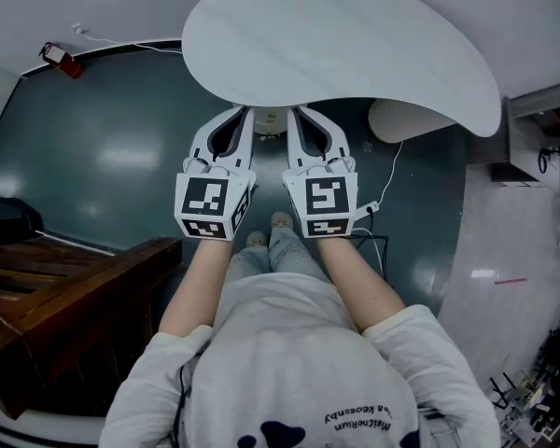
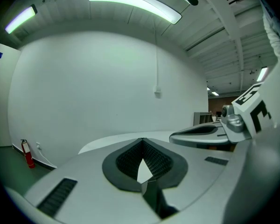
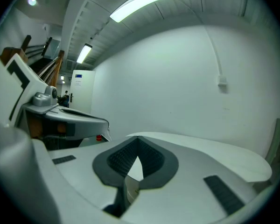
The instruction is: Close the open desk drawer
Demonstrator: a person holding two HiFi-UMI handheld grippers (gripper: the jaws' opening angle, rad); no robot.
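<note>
Head view first, my partner says: where is the open desk drawer?

Me: I can't find it. No view shows a drawer. I see the white tabletop (image 1: 355, 54) ahead, the dark floor (image 1: 103, 157) below, and dark wooden furniture (image 1: 75, 278) near me on the left; whether that is the desk, I can't tell.

Partner: What could go wrong from here?

Me: Both gripper tips sit close to the tabletop's near rim, so a careless push forward could knock them against it. The two grippers are also side by side, nearly touching, and could clash if I turn. And reaching for a drawer I can't see risks hitting its corner instead of its front.

Partner: And the grippers?

Me: My left gripper (image 2: 142, 141) is pressed together, nothing between its jaws. My right gripper (image 3: 137, 139) is the same, closed and empty, touching nothing.
</note>
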